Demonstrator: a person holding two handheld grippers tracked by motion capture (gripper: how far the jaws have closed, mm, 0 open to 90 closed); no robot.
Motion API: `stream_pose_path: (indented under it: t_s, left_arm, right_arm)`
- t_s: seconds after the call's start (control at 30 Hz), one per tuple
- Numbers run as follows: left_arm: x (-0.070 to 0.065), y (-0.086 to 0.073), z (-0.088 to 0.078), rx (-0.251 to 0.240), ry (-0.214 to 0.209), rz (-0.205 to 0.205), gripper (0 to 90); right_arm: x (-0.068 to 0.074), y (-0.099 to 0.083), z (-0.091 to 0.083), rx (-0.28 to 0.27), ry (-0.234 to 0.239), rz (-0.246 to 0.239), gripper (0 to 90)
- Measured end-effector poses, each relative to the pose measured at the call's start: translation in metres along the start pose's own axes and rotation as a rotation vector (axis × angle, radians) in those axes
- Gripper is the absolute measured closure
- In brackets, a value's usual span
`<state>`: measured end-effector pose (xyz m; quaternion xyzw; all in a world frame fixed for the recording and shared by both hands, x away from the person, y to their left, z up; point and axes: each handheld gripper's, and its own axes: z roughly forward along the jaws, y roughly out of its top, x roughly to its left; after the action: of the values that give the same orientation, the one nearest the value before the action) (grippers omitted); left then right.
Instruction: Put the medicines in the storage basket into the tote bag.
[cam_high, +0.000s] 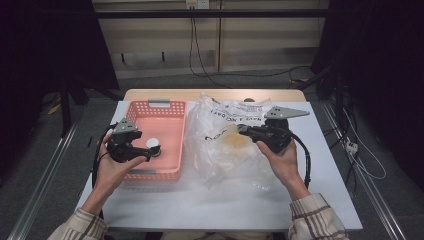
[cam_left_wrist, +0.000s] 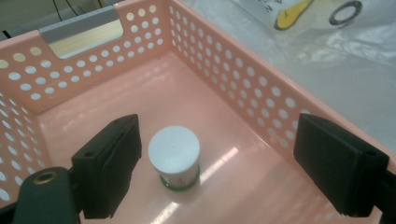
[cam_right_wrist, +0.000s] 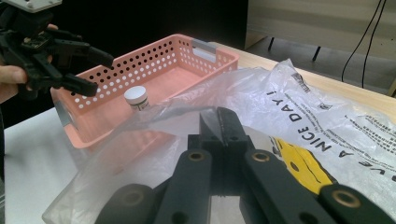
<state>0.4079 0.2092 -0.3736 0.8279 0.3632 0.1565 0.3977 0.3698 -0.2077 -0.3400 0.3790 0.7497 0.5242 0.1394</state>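
On the white tabletop (cam_high: 225, 200), two big items lie side by side: a crumpled clear plastic bag (cam_high: 227, 145) with printed lettering on the person's right, and a pink perforated basket (cam_high: 172, 107) just to its left, touching the bag's edge. The right gripper (cam_high: 243, 129) has its jaws pinched fully together on the bag's film, likely to hold the bag steady or its mouth lifted. The left gripper (cam_left_wrist: 217, 158) hovers inside the basket, jaws spread wide and not touching anything. Between them, nearer one jaw, a small white-capped jar (cam_left_wrist: 174, 156) with a green base band stands upright on the basket floor, free of the pads. Judging by this, the jar has been set down in the basket.
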Motion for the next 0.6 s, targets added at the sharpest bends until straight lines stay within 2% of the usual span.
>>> stream_pose_path:
  t_s: [0.17,0.3,0.37,0.43,0.6]
  left_arm:
    - [0.007,0.005,0.010,0.028,0.022,-0.018,14.9]
    - [0.011,0.006,0.019,0.082,0.017,-0.031,16.2]
    - [0.013,0.006,0.023,0.114,0.034,-0.017,19.0]
    - [0.016,0.006,0.027,0.130,0.034,-0.028,20.9]
    - [0.019,0.008,0.034,0.190,0.036,-0.020,27.2]
  right_arm:
    - [0.001,0.001,0.000,-0.004,0.002,-0.004,90.0]
    - [0.001,0.000,-0.001,-0.002,0.002,-0.008,90.0]
    - [0.002,0.000,-0.001,-0.003,0.003,-0.009,90.0]
    - [0.002,0.000,0.000,-0.001,0.004,-0.010,90.0]
    - [0.002,0.000,0.000,0.003,0.004,-0.010,90.0]
